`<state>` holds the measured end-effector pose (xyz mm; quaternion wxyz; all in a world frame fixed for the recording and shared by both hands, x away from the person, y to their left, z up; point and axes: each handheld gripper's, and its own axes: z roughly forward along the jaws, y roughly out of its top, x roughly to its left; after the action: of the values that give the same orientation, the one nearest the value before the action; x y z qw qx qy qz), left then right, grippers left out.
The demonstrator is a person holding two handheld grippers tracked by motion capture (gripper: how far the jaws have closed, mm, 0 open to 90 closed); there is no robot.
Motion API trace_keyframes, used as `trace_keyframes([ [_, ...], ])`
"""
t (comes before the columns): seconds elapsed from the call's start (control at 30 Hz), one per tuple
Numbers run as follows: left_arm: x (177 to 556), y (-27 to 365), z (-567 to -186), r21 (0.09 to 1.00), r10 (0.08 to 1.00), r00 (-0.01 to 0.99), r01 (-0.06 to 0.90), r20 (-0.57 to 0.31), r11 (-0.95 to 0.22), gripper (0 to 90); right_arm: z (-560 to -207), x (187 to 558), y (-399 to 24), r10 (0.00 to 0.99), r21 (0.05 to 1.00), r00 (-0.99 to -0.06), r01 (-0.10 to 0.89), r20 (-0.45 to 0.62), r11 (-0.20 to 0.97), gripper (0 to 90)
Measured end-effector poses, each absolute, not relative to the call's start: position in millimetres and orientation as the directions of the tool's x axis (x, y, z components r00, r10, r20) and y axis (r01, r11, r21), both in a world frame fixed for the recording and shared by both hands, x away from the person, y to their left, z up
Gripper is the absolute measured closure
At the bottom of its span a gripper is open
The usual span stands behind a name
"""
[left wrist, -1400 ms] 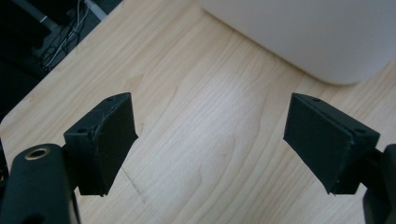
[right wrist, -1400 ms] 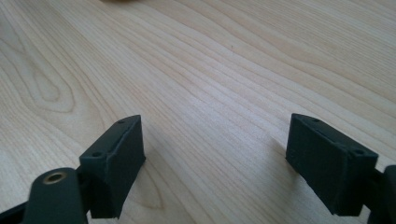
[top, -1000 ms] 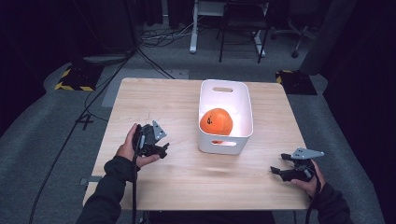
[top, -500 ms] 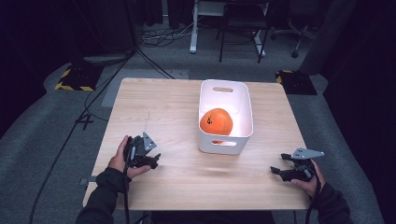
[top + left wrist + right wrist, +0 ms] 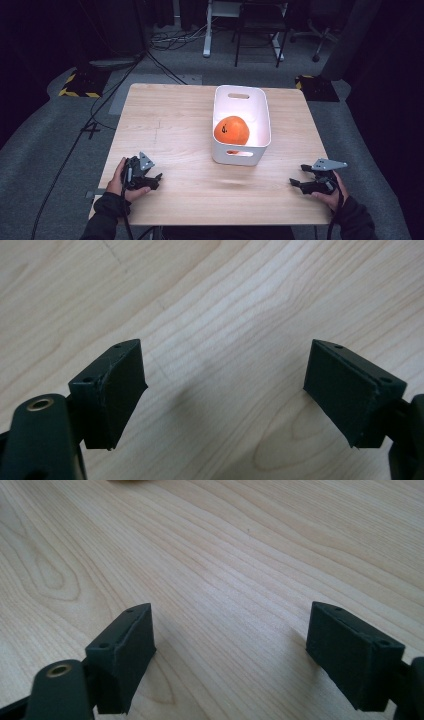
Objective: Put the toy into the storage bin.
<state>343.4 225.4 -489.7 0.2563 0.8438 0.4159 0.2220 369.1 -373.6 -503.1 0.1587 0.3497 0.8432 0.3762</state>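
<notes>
Dark grey carpet, trailing cables and chair legs surround a light wooden table in the high view. A white plastic bin with cut-out handles stands right of the table's centre, and a round orange fruit lies inside it toward the near end, touching the floor of the bin. The left gripper sits low at the near left part of the table, its jaws apart with nothing between them. The right gripper is held near the table's right front corner, also open and empty. Both are well apart from the bin.

From the left gripper view, two black jaws stand wide over bare wood grain, close above the surface, and hold nothing.

From the right gripper view, the same: two black jaws spread wide over the table, with only plain wood between them.

The orange fruit looks firm, fairly weighty for its bulk, and smooth enough to roll or slip from flat pads. A grip across its widest middle, coming from above and squeezing gently, seems safest. The bin's walls leave little room on either side, so jaws aligned along the bin's length would probably fit better.
</notes>
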Motion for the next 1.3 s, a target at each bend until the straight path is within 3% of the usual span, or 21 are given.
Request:
trace_keyframes([
  [0.37, 331, 255, -503, 0.685, 0.873, 0.488, 0.644, -0.025, -0.340, 16.1, -503, 368, -374, 0.710, 0.744, -0.704, 0.470, -0.008, 0.475, 19.3],
  [1.3, 329, 258, -503, 0.682, 0.877, 0.479, 0.649, -0.024, -0.336, 15.2, -503, 367, -375, 0.712, 0.746, -0.702, 0.471, -0.006, 0.471, 19.5],
])
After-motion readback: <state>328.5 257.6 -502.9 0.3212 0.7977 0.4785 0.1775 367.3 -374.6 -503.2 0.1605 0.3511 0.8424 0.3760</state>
